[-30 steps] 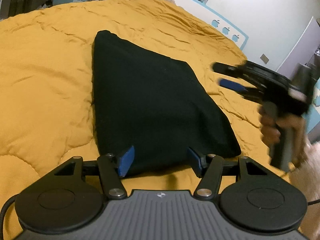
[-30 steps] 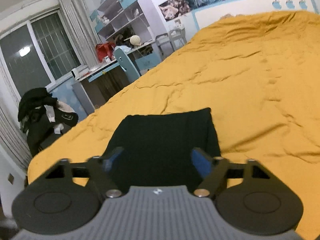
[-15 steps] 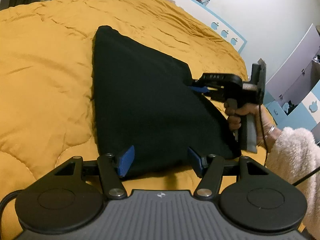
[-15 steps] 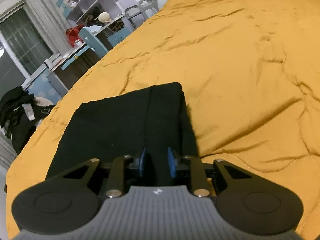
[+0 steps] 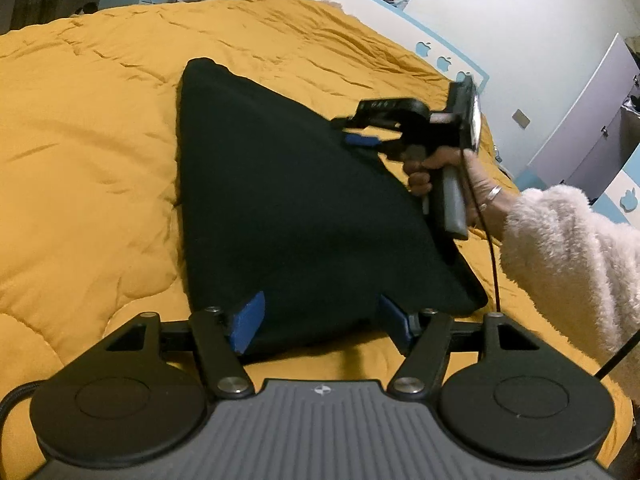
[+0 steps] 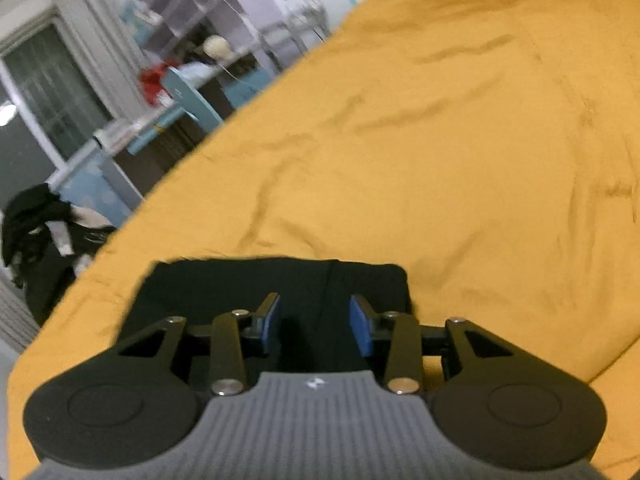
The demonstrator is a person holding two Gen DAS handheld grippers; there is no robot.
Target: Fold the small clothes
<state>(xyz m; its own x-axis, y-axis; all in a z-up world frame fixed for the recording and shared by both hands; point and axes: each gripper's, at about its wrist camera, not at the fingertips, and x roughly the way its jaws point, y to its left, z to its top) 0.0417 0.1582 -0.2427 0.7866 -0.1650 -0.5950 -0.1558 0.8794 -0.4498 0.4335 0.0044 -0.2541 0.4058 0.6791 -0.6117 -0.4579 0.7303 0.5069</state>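
A wide mustard-yellow quilted bedspread (image 5: 100, 140) covers the bed and fills most of both wrist views; its surface is creased into shallow folds

A black fabric garment (image 5: 288, 208), folded flat into a roughly triangular shape, lies on the bedspread. In the left wrist view its narrow end points away from the camera and its broad end lies nearest the camera. In the right wrist view the same garment (image 6: 224, 288) appears as a dark band with a vertical fold line near its right side

A fluffy cream-white sleeve (image 5: 568, 260) enters from the right edge of the left wrist view. The hand (image 5: 452, 176) emerging from it holds the grey handle of the right gripper (image 5: 362, 136) and wears a ring

The left gripper (image 5: 320, 320) hovers at the broad near edge of the garment. Its blue-padded jaws stand wide apart, one at each side of the edge, and have just been opening further. No fabric is pinched between the pads

The right gripper sits at the right-hand edge of the garment. In its own view (image 6: 314, 320) the blue pads (image 6: 362, 324) stand apart with a clear gap, having just been opening. Dark cloth lies below and between them, with the fold line running up through the gap; the pads do not press on it
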